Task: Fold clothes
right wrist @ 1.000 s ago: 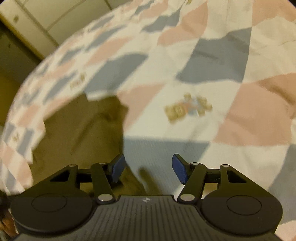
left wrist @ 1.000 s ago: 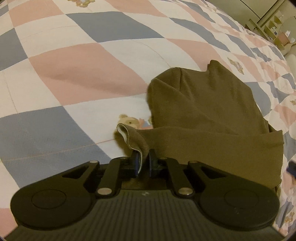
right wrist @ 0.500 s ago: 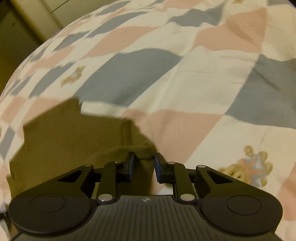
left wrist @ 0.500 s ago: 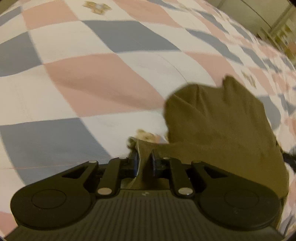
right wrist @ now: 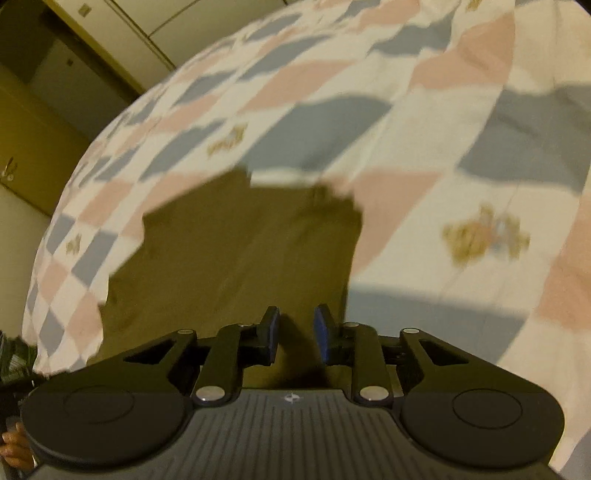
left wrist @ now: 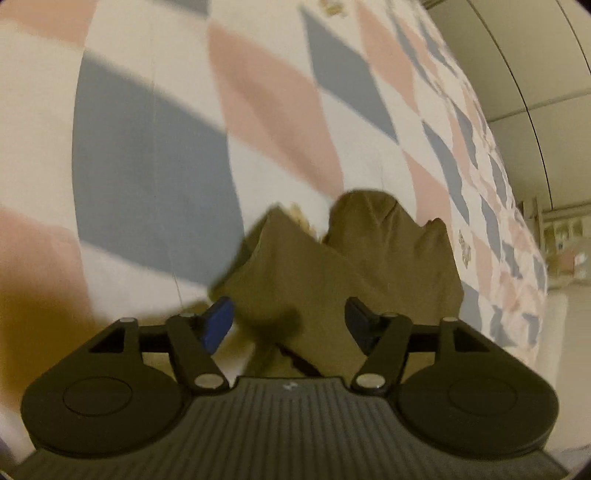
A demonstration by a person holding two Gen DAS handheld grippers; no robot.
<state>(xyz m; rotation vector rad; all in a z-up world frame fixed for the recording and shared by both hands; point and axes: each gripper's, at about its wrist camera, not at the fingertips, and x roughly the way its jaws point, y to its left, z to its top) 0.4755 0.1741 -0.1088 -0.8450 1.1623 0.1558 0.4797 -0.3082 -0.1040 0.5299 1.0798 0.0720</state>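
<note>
A bed [left wrist: 147,166] fills both views, covered by a quilt [right wrist: 424,122] checked in pink, blue-grey and white squares. Small bear prints [right wrist: 484,236] sit on some white squares. Past the bed's far edge in the right wrist view stand pale cupboard doors [right wrist: 122,22]. In the left wrist view a blurred shelf unit [left wrist: 561,240] stands beyond the bed's edge.

Motion-blurred bedspread [left wrist: 155,155] and garment [right wrist: 236,251] edges.
</note>
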